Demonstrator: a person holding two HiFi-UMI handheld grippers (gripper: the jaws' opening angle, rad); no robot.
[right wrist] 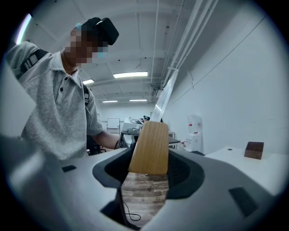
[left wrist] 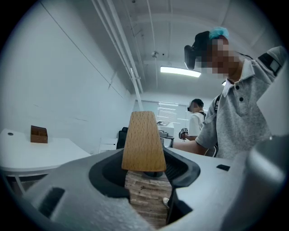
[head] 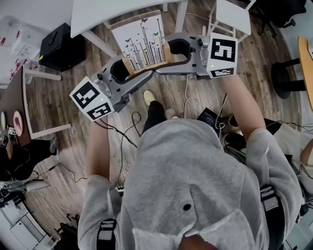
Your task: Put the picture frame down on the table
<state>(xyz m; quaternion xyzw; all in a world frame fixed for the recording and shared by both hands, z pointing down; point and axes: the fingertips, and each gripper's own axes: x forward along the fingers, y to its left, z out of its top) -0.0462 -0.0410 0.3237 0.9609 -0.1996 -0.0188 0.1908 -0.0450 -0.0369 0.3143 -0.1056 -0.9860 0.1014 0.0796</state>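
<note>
The picture frame [head: 142, 41], wood-edged with a print of thin black plants, hangs in the air over the wooden floor, just in front of the white table [head: 98, 12]. My left gripper [head: 128, 68] is shut on its lower left edge and my right gripper [head: 168, 51] is shut on its right edge. In the left gripper view the frame's wooden edge [left wrist: 143, 142] stands up between the jaws. The right gripper view shows the other wooden edge [right wrist: 150, 148] held the same way.
A small brown wooden box [left wrist: 39, 134] sits on the white table [left wrist: 27, 153]. A black case [head: 61, 46] lies on the floor at the left, a white chair [head: 232, 17] stands at the right, and cables [head: 129, 134] trail underfoot. Another person [left wrist: 196, 119] stands further back.
</note>
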